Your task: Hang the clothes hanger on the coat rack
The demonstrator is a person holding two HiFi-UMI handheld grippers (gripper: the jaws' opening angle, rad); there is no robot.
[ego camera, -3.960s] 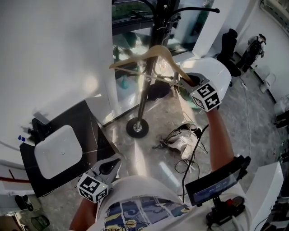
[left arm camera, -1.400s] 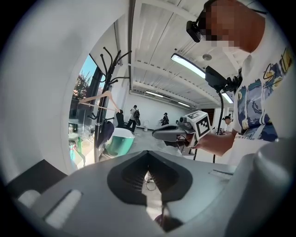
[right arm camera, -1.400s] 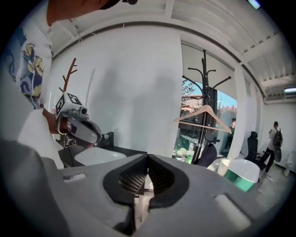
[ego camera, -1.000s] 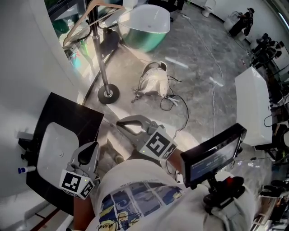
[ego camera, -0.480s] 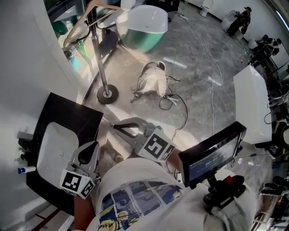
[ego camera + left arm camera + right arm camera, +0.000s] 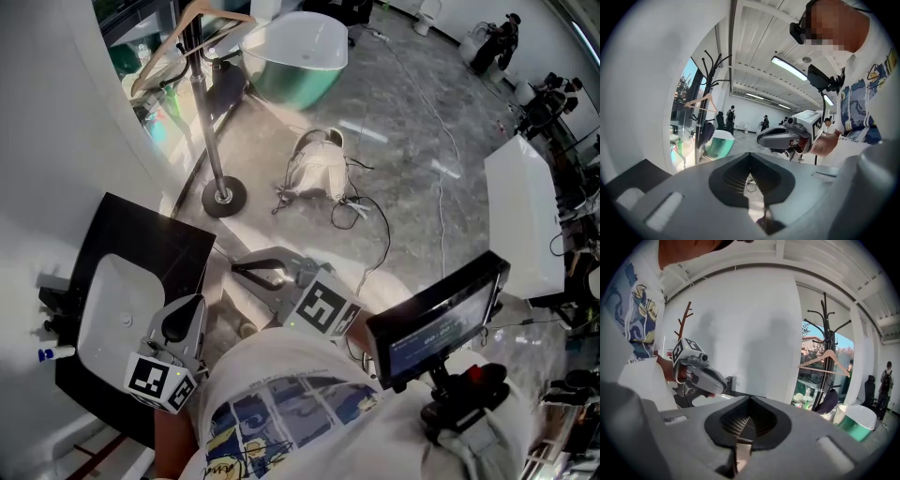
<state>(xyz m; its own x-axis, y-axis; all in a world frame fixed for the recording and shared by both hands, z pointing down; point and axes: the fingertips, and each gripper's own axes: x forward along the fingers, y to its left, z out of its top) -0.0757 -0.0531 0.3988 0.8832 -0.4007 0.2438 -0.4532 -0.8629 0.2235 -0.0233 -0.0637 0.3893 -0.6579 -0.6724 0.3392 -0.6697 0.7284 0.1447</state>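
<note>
The wooden clothes hanger (image 6: 192, 26) hangs from the black coat rack (image 6: 208, 122) at the top left, free of both grippers. It shows too in the left gripper view as hanger (image 6: 701, 101) on rack (image 6: 707, 79), and in the right gripper view as hanger (image 6: 828, 360) on rack (image 6: 825, 333). My right gripper (image 6: 242, 269) is held close to my body, far from the rack, shut and with nothing in it. My left gripper (image 6: 178, 326) is low at my left side, jaws together and holding nothing.
The rack's round base (image 6: 223, 199) stands on the marble floor. A green-and-white tub (image 6: 295, 52) sits behind it. White cloth with tangled cables (image 6: 319, 169) lies on the floor. A black table with a white tray (image 6: 117, 309) is at left, a screen (image 6: 436, 323) at right.
Four seconds ago my right gripper held the hanger up at the rack; now the hanger hangs there alone. In the last second the right gripper slid slightly left near my body.
</note>
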